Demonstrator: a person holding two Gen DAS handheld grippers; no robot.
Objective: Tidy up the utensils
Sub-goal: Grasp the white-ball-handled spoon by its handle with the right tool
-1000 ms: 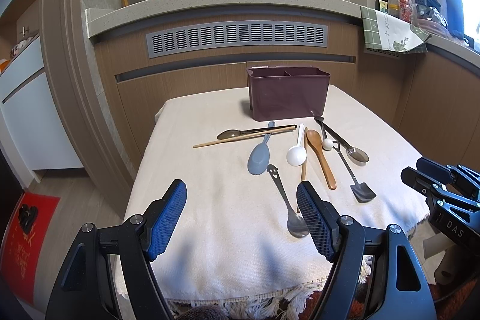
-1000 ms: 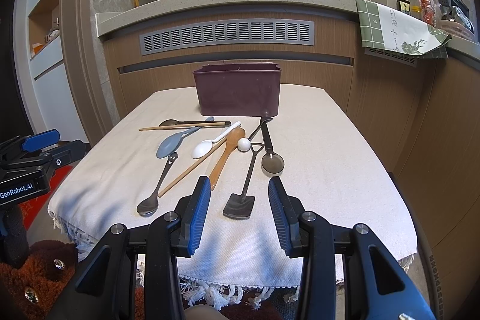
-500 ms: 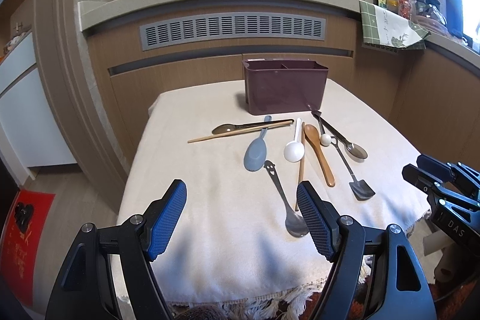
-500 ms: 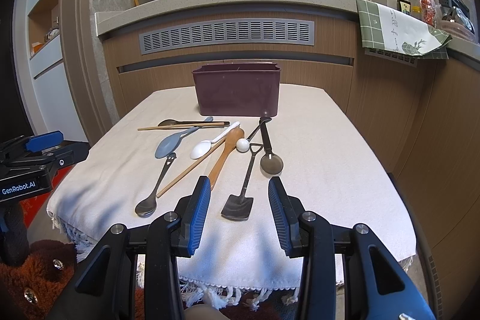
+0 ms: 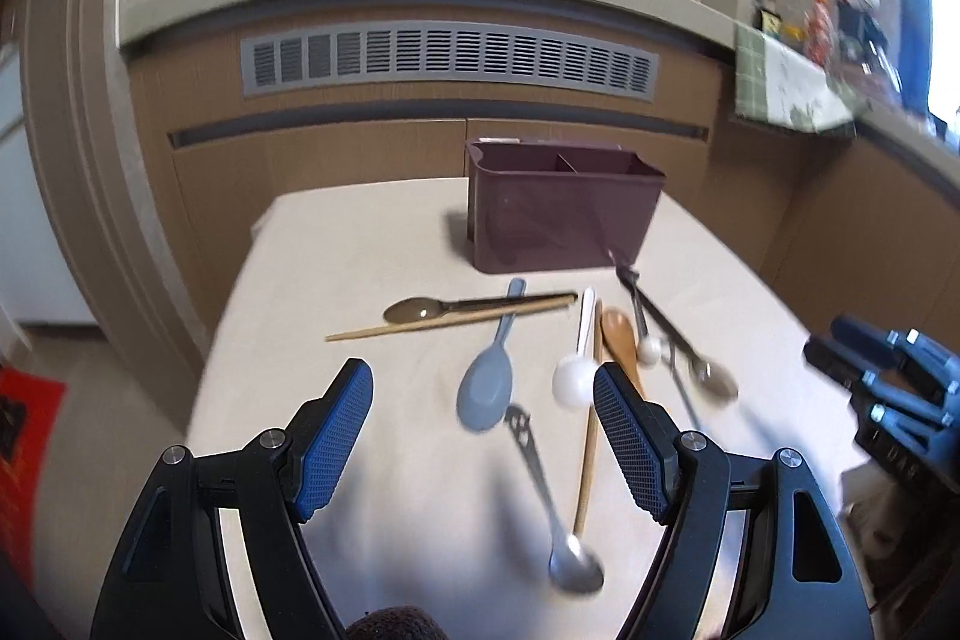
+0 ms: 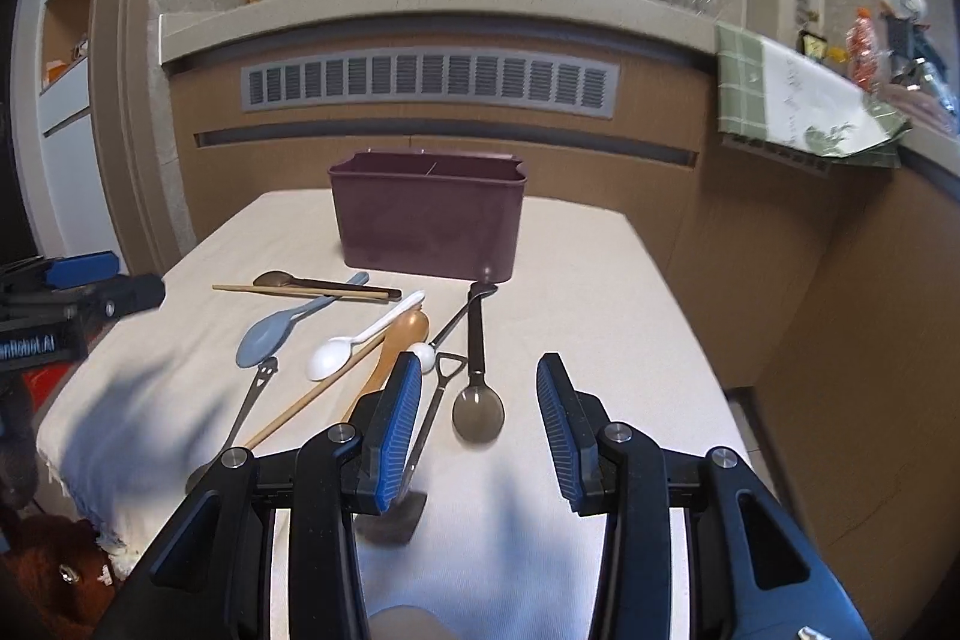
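left gripper (image 5: 483,427) hanging wide apart, empty, over blue spoon (image 5: 486,388) | utensils lying loose in front of caddy (image 6: 427,223) | right gripper (image 6: 478,424) gaping over dark spoon (image 6: 478,415), holding nothing | tip: I'd be pinching handles, not bowls

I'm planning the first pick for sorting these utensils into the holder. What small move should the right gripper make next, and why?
Probably ease the right gripper forward and down over the dark-handled spoon. Its jaws stand open and empty, and that spoon's bowl lies on the cloth right between them, clear of the other utensils. The maroon holder stands straight ahead behind it, and nothing shows in it from here.
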